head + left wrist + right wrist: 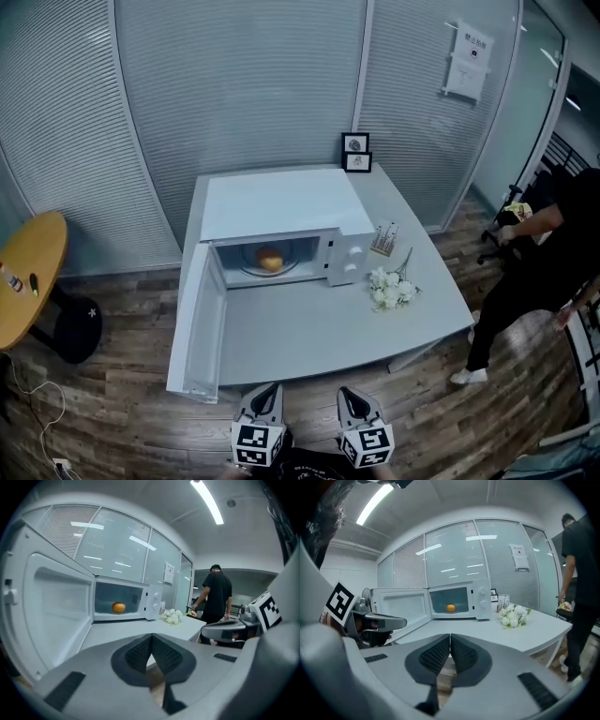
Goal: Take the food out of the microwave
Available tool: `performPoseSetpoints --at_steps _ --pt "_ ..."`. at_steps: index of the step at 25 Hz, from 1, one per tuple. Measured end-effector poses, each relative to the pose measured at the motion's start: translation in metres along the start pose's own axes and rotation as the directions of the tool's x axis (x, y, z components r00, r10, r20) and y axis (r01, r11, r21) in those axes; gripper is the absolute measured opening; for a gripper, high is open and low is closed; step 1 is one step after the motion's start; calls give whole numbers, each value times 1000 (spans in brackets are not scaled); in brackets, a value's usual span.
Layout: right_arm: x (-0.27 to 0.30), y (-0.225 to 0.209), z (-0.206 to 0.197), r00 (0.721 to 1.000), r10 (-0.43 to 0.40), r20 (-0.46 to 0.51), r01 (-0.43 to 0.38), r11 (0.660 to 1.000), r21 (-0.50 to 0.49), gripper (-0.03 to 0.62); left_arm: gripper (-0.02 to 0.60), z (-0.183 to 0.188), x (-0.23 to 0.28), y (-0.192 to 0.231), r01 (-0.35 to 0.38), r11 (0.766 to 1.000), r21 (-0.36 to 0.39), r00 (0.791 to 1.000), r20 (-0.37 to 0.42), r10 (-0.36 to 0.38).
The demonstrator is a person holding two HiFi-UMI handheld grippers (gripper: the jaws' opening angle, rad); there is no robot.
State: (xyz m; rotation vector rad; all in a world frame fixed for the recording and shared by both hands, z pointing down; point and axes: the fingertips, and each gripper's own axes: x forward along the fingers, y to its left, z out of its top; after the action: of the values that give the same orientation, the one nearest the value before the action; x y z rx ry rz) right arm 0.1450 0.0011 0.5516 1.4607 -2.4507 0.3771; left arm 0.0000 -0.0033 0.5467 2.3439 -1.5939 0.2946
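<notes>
Food (270, 260) beyond left tongs (269, 390), right tongs (349, 394)

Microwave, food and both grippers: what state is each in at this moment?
Microwave: door swung wide open.
Food: inside the microwave, not yet taken out.
Left gripper: jaws shut, nothing between them.
Right gripper: jaws shut, nothing between them.
Flowers: lying on the table.

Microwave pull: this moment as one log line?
door: open | food: inside microwave, untouched | left gripper: shut, empty | right gripper: shut, empty | both short of table
</notes>
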Motion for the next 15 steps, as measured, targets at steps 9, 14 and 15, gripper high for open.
performPoseSetpoints --at_steps 9,14,15 --pt "73 -4 29 1000 -20 8 19 1000 10 5 8 34 62 41 45 998 31 999 12 -46" --pt "106 -1 39 1000 -5 5 5 1000 3 5 8 43 83 50 76 996 37 997 23 -76" --pt "112 1 41 1000 5 6 -5 1000 5 5 8 44 86 53 75 997 33 997 22 -76"
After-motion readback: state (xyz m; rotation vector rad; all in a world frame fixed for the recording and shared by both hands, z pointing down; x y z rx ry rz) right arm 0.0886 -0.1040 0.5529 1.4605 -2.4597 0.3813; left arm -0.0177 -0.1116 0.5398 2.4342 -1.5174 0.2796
